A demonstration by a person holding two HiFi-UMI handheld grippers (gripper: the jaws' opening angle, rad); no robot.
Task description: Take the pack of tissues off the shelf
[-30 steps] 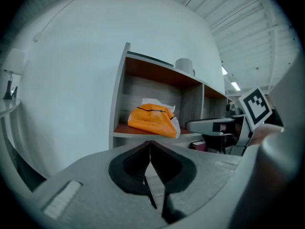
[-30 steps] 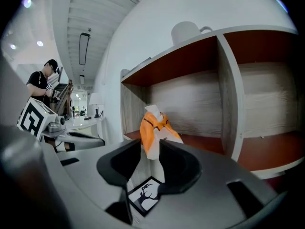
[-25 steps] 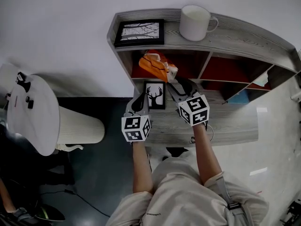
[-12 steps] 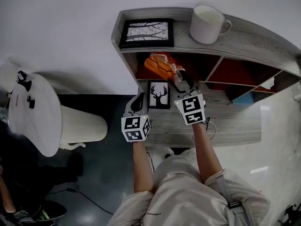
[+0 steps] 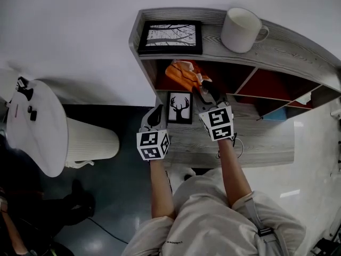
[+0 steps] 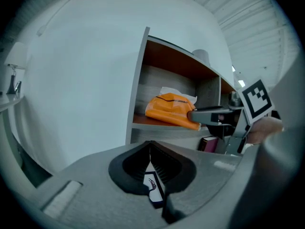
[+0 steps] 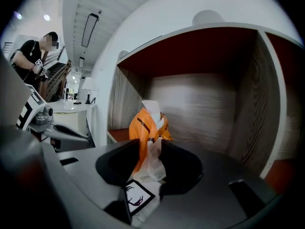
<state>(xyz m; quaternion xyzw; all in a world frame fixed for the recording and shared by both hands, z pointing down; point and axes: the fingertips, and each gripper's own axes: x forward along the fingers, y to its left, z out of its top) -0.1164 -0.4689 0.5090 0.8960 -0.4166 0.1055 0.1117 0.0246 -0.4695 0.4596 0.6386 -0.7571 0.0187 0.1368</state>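
Note:
The orange pack of tissues (image 5: 184,73) lies in the left-hand cubby of the grey shelf (image 5: 277,49), a white tissue sticking out of its top. My right gripper (image 5: 205,89) reaches into that cubby at the pack's right end. In the right gripper view the pack (image 7: 148,128) fills the gap between the jaws of the right gripper (image 7: 150,149), which are closing on its crinkled end. The left gripper view shows the pack (image 6: 171,109) with a right finger against it. My left gripper (image 5: 156,116) hangs shut and empty in front of the shelf's left edge.
A white mug (image 5: 242,30) and a framed tree picture (image 5: 170,36) sit on the shelf's top. A small deer picture (image 5: 179,107) stands on the lower board between my grippers. A round white table (image 5: 32,127) is at the left. A person (image 7: 35,56) stands far off.
My right gripper has pushed forward into the cubby, up to the pack's right end. The left gripper has stayed where it was.

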